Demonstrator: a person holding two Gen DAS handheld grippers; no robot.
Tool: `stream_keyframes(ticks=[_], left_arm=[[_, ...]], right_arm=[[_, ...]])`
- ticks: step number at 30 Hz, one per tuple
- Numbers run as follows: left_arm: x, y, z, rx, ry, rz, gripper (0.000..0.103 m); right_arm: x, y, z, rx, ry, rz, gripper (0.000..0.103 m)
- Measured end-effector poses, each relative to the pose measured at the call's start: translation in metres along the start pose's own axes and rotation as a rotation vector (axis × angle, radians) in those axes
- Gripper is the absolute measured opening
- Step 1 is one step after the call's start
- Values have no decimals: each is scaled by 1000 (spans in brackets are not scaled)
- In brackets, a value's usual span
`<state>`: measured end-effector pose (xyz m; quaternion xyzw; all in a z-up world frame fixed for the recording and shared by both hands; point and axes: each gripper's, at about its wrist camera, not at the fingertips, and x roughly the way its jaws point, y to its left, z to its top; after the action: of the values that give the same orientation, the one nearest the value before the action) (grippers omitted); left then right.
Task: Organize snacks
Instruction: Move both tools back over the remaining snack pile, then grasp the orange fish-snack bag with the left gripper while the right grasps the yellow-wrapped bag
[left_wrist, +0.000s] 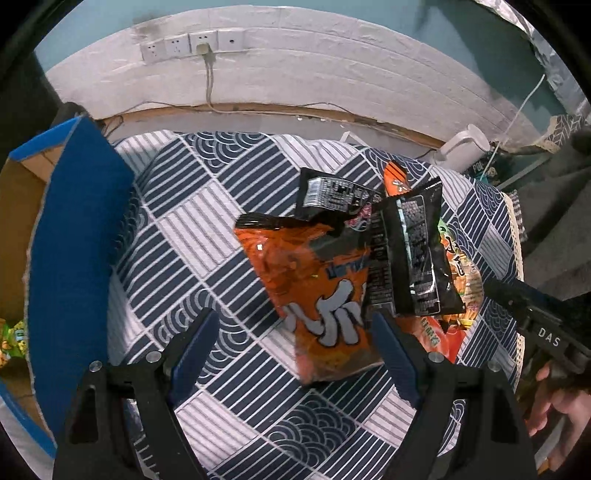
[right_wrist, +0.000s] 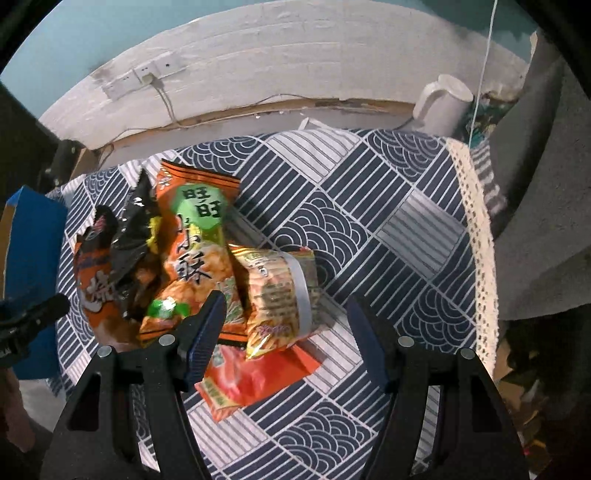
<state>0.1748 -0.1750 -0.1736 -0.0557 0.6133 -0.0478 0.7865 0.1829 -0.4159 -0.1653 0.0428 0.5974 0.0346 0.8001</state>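
We see left gripper (left_wrist: 295, 339) wide open above orange snack bag (left_wrist: 314, 295), holding nothing; right gripper (right_wrist: 286, 317) open (narrower), empty, over striped packet (right_wrist: 277, 291); patterned cloth (right_wrist: 388, 221) beneath.

Logged from my feed: patterned tablecloth (right_wrist: 369, 229); white jug (right_wrist: 441, 107); 4 wall sockets (left_wrist: 192, 46), 1 seemingly with a cable plugged in.
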Motion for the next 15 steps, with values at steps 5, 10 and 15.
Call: stream_keyframes(ticks=[5, 10, 15], left_arm=[[16, -7, 3, 9, 28, 1, 86], [34, -9, 4, -6, 64, -11, 86], [53, -9, 4, 11, 91, 2, 86]], right_arm=[[18, -7, 5, 17, 28, 31, 68], [35, -9, 7, 18, 59, 43, 68], [51, -6, 7, 4, 93, 36, 68]])
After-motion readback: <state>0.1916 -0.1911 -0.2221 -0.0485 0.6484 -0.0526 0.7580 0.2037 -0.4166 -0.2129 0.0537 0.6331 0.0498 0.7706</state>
